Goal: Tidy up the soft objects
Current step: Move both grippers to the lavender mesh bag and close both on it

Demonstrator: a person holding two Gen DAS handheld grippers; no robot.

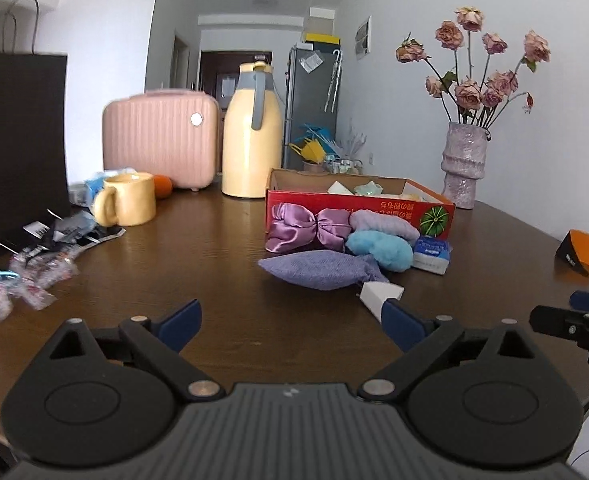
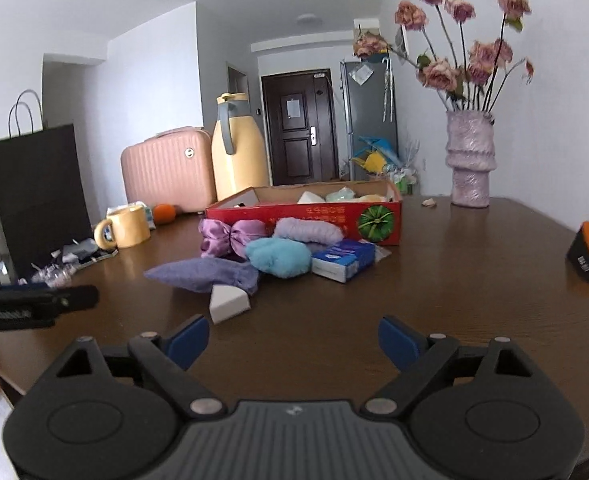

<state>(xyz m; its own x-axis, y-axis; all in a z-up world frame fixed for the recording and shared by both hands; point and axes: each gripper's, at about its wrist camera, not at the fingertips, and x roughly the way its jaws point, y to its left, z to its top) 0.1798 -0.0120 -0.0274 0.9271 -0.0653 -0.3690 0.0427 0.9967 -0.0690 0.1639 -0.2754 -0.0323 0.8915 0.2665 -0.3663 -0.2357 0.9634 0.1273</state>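
You're at the approach: left gripper (image 1: 290, 328) and right gripper (image 2: 293, 340) both gape wide and empty near the soft pile, so reach for the purple pouch (image 1: 314, 270) lying nearest, before the red box (image 1: 358, 208).

Both grippers: black ribbed bodies, round pivot housings, silver rivets, blue pads (image 1: 180, 322) on the jaws

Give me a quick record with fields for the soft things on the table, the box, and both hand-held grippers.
surface: brown wooden table
container: red cardboard box, open top
soft items in front of box: satin bow, lilac plush, blue plush, purple pouch, white sponge wedge
also there: tissue pack
left hand-held gripper: open, empty
right hand-held gripper: open, empty
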